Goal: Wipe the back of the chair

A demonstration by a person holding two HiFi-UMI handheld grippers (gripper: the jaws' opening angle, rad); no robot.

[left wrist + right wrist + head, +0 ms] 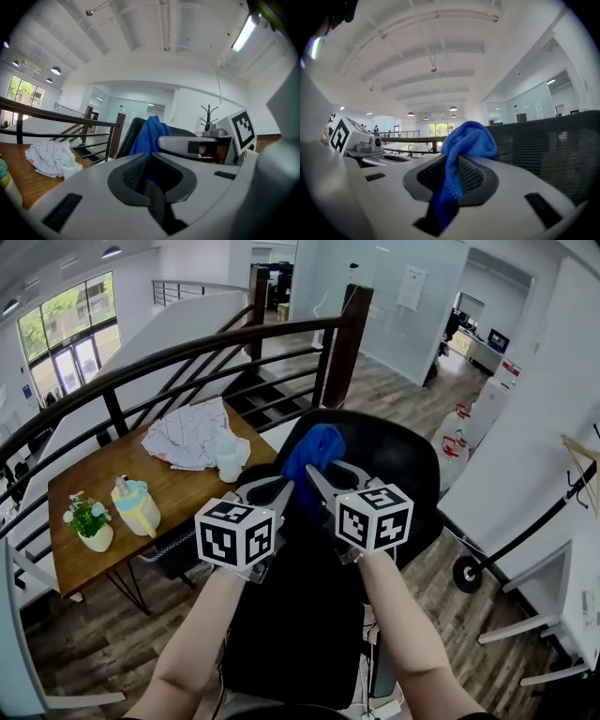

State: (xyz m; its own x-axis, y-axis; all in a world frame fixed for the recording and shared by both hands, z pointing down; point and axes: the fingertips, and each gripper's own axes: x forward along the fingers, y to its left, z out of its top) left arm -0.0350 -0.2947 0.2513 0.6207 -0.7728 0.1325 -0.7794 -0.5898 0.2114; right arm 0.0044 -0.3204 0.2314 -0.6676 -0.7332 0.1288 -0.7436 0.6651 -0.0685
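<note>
Step — wiping chair back (398,460) | right gripper (313,475) jaws clamped on blue cloth (315,452) | left gripper (284,489) jaws pinching its near-left edge | best: press flat, sweep left–right across mesh.

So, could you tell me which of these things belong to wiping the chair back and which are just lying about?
For the job: chair back, blue cloth, right hand-held gripper clamping it, left hand-held gripper.
Lying about: crumpled white fabric, white cup, yellow jug, potted plant, all on the wooden table.
</note>
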